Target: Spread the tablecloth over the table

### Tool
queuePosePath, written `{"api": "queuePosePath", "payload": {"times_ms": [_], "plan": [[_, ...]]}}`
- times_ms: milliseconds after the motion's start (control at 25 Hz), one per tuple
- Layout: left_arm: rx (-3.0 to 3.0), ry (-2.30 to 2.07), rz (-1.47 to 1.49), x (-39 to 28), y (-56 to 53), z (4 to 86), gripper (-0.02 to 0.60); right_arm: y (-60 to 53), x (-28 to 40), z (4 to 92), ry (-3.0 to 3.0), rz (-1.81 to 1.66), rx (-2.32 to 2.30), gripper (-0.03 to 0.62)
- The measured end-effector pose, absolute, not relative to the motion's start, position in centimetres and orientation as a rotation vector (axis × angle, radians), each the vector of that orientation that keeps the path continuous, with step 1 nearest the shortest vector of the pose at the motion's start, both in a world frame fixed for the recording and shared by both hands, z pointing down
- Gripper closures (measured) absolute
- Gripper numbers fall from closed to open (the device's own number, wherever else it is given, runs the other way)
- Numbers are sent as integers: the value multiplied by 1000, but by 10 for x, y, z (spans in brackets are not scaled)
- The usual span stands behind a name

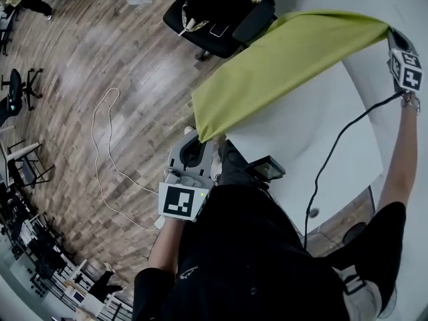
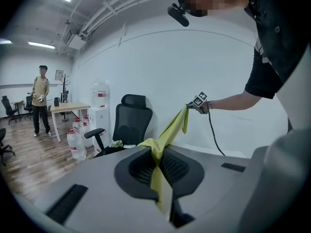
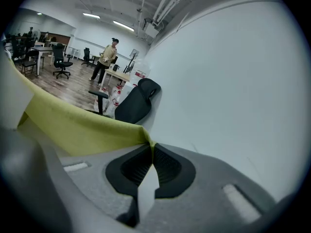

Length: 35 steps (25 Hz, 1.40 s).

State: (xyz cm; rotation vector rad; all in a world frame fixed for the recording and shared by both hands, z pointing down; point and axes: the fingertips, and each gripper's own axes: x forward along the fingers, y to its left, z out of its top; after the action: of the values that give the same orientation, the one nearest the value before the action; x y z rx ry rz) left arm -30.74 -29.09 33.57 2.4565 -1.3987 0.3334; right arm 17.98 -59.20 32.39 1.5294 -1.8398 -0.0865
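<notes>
A yellow-green tablecloth [image 1: 287,65] hangs stretched in the air over the white table [image 1: 314,159], held by two corners. My left gripper [image 1: 204,140] is shut on the near corner at the table's left edge; the cloth [image 2: 160,152] runs out from between its jaws. My right gripper [image 1: 390,33] is shut on the far corner at the upper right. In the right gripper view the cloth [image 3: 82,123] stretches away to the left from the shut jaws. In the left gripper view the right gripper [image 2: 187,106] shows far off, holding its corner up.
A black office chair [image 1: 214,12] with small items on its seat stands just beyond the table's far edge. A white cord [image 1: 100,146] loops over the wooden floor to the left. A black cable [image 1: 334,152] hangs from the right gripper across the table. A person [image 2: 41,98] stands far off.
</notes>
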Motion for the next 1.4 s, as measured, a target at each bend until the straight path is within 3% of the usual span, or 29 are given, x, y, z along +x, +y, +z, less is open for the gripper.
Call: {"api": "queuePosePath", "payload": {"times_ms": [480,1120,1400], "plan": [[2442,-1412,414,-310,-298,348,574,-585,193,358,-1790,-26,1504,585],[2399,-1679,267,-345,-402,301,574,-721,136,357,-1873,-134,1409,585],[2418,-1677,241,-324,-431,299,574,-768,145,352,-1855,-155,1468,585]]}}
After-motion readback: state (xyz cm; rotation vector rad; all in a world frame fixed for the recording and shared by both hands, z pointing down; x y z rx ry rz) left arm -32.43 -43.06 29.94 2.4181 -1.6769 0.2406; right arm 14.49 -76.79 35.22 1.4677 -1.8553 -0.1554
